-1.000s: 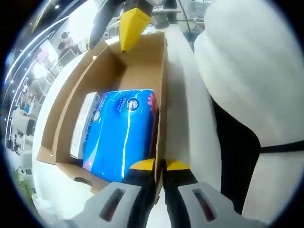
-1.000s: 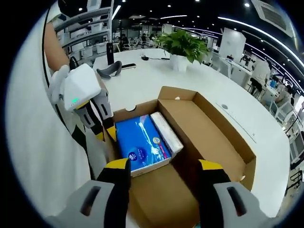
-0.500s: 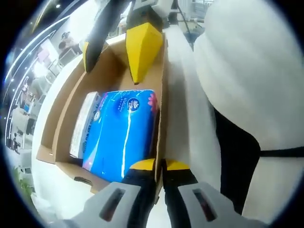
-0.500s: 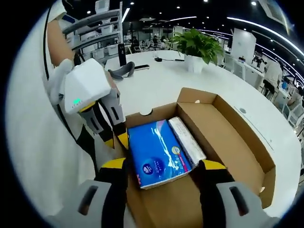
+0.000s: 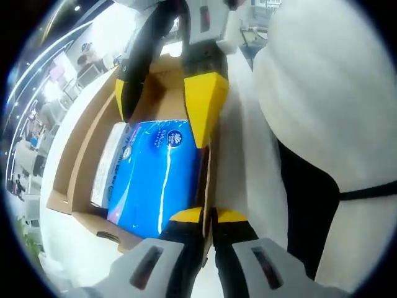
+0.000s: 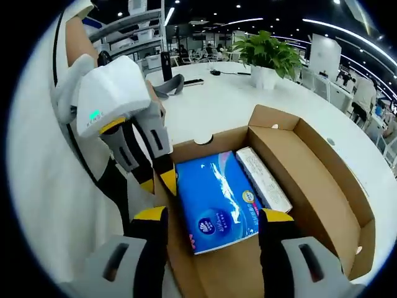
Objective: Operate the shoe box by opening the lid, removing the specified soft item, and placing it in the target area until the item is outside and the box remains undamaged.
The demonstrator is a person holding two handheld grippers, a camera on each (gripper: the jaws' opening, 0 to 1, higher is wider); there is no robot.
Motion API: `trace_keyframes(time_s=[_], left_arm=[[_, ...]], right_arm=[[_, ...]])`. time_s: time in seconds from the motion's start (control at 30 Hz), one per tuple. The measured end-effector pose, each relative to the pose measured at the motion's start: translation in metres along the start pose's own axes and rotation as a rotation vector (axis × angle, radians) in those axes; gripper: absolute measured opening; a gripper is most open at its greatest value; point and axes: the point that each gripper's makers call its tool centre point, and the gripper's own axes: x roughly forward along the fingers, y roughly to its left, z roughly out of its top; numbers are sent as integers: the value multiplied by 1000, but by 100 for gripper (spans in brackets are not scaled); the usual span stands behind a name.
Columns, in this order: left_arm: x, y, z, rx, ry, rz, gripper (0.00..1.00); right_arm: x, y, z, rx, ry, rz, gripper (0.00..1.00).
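At the left edge of the left gripper view, my cardboard shoe box [image 5: 74, 167] lies open on the white table [image 5: 43, 242]. Inside it, a slim white packet [image 5: 107, 162] lies along the left wall, and just beside it, touching, sits the blue soft pack of tissues [image 5: 158, 180]. A small round logo and some white print show on the blue wrap, too small for me to read. My left gripper [image 5: 208, 216] is pinched shut on the box's right wall, its yellow-tipped jaws pressed together over the cardboard edge. My right gripper comes in from the top, one yellow finger [image 5: 206, 108] inside the box against the pack's far end. To the right is my white sleeve [image 5: 322, 105].

From the right gripper view, my sleeve [image 6: 43, 186] comes first, then the left gripper [image 6: 162, 181] clamped on the near wall of the box [image 6: 322, 186]. My right gripper [image 6: 208, 214] stands wide, its jaws straddling the near end of the blue pack [image 6: 214, 202], not yet closed on it. The white packet [image 6: 263, 180] lies beside the pack, with open box floor beyond. A potted plant [image 6: 268, 56] stands far back on the table [image 6: 211, 99].
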Motion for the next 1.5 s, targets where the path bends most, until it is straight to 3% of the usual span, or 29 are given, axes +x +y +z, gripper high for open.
trace_keyframes(time_s=[0.37, 0.43, 0.5, 0.77, 0.83, 0.9, 0.97, 1.5], left_arm=[[0, -1, -1, -1, 6, -9, 5], [0, -1, -1, 0, 7, -12, 4], [0, -1, -1, 1, 9, -16, 4], [0, -1, -2, -1, 14, -20, 4], [1, -1, -2, -5, 16, -18, 4], [1, -1, -2, -6, 18, -19, 4], [1, -1, -2, -7, 17, -22, 4], [1, 0, -2, -14, 19, -22, 4]], right_arm=[[13, -4, 5, -71, 23, 28, 60], [14, -1, 9, -64, 9, 60, 60], [18, 2, 6, -80, 37, 81, 61], [26, 3, 7, -77, 51, 93, 59], [32, 2, 5, -88, 78, 93, 59], [34, -2, 0, -173, 128, 92, 59], [38, -1, -3, -152, 139, 108, 60], [54, -3, -3, -211, 145, 110, 65]])
